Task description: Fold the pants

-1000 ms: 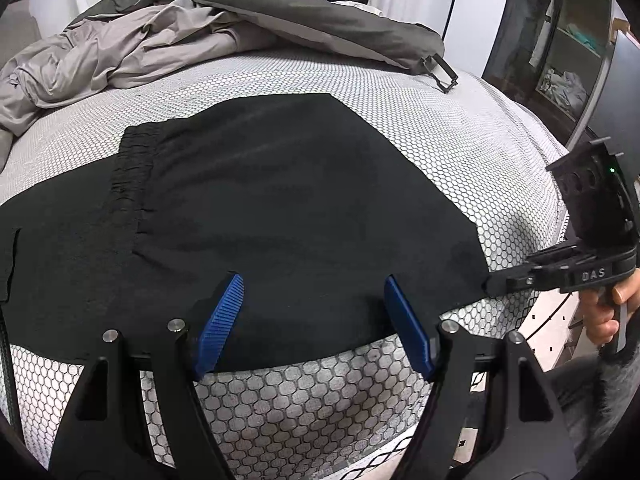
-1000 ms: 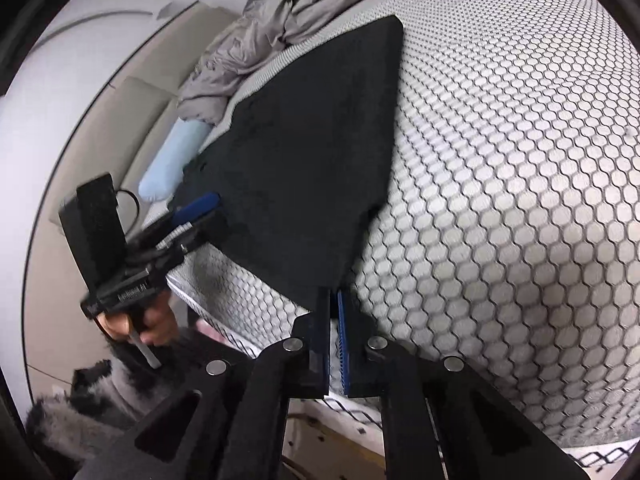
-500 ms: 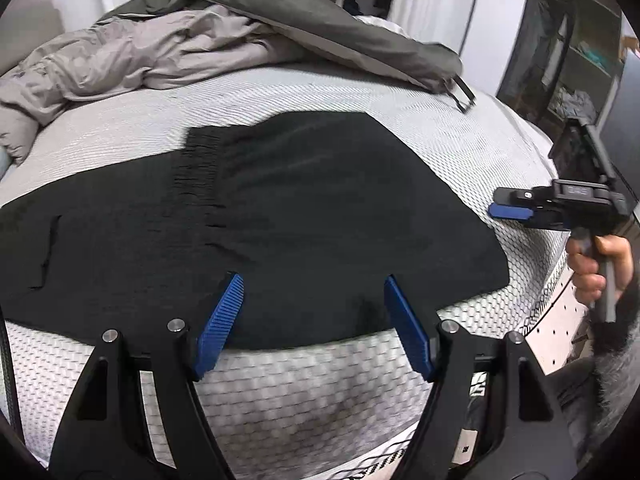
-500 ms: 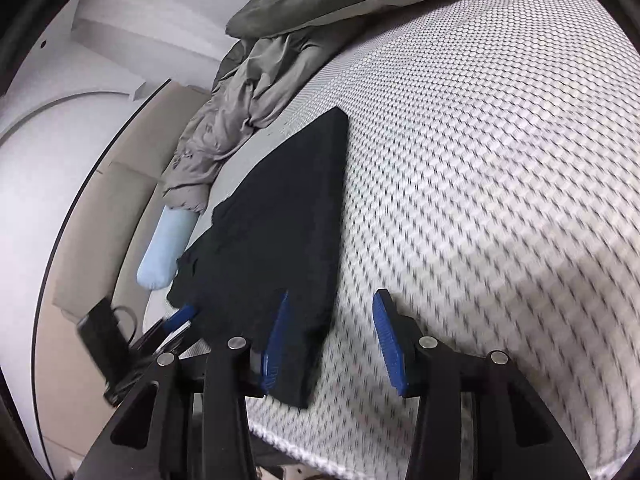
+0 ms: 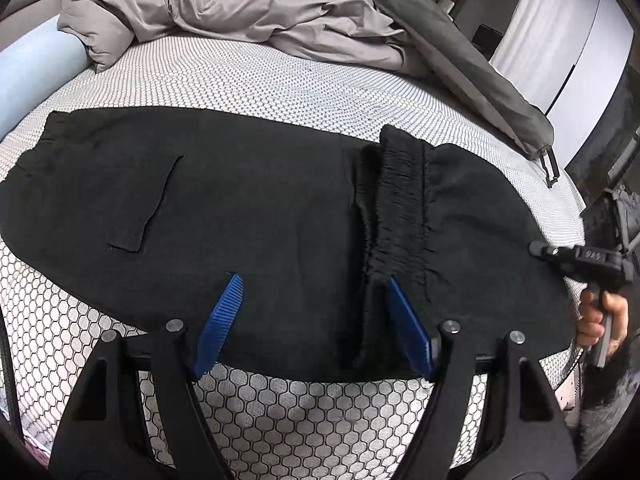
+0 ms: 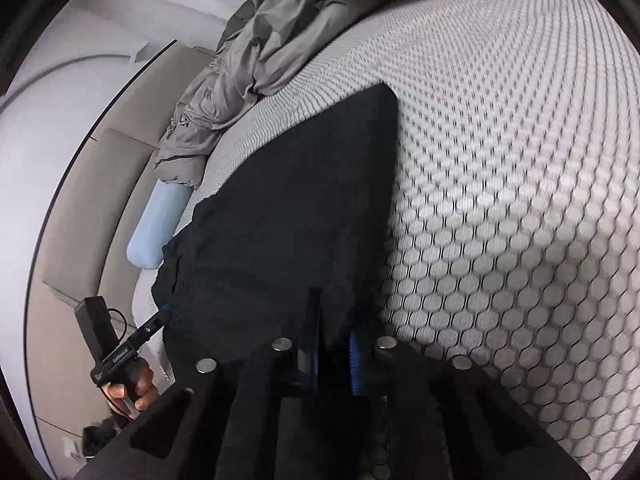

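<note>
Black pants (image 5: 256,216) lie flat on the bed's white honeycomb cover (image 5: 280,80), with a gathered waistband (image 5: 400,208) lying across them right of middle and a patch pocket (image 5: 152,204) at left. My left gripper (image 5: 316,324) is open over the pants' near edge, the waistband by its right finger. My right gripper (image 6: 334,344) is nearly closed on the near edge of the pants (image 6: 288,208). It shows in the left wrist view (image 5: 536,248) at the pants' right end. The left gripper shows in the right wrist view (image 6: 160,318).
A heap of grey bedding (image 5: 240,12) and a dark grey garment (image 5: 460,64) lie along the far side of the bed. A light blue bolster (image 5: 36,76) lies at the far left. The bed's edge is right below both grippers.
The right gripper was open half a second ago and has closed on the pants' right end. The left view has shifted left, now showing the pocket and the waistband further right.
</note>
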The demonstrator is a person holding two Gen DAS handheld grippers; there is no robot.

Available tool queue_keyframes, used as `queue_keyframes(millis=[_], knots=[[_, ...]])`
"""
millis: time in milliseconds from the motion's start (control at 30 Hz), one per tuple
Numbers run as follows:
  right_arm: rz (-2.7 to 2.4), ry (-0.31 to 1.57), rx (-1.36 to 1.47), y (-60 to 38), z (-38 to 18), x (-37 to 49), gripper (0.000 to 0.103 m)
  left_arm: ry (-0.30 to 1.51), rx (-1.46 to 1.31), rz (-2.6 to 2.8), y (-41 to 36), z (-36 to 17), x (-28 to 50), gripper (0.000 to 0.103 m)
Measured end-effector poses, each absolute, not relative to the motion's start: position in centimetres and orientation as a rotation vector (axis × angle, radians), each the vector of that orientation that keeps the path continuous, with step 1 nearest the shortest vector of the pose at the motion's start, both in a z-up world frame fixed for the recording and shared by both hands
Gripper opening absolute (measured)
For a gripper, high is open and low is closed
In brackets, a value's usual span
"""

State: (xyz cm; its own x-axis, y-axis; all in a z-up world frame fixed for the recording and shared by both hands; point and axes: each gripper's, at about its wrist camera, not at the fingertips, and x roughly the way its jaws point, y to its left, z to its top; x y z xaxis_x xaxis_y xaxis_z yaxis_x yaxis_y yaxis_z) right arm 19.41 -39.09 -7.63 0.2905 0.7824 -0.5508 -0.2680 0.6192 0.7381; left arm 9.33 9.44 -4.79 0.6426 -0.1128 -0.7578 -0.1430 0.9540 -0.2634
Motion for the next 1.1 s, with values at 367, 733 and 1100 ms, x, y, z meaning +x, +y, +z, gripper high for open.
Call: queue_keyframes(millis=[367, 733, 1100], knots=[[0.593, 1.036, 0.536, -42.8, -6.5, 19.8, 0.021, 0.864, -0.233, -0.011, 7.4, -3.9, 9.0, 0.071], [0.577, 0.802, 0.26, -37.7, -0.1, 10.4, 0.039, 0.762, -0.143, -0.094, 1.3, -0.3, 10.1, 0.071], [0.669, 0.89, 0.051, -27.7, -3.9, 9.3, 0.039, 0.654, -0.174, -0.115, 1.3, 3.5, 8.7, 0.075]])
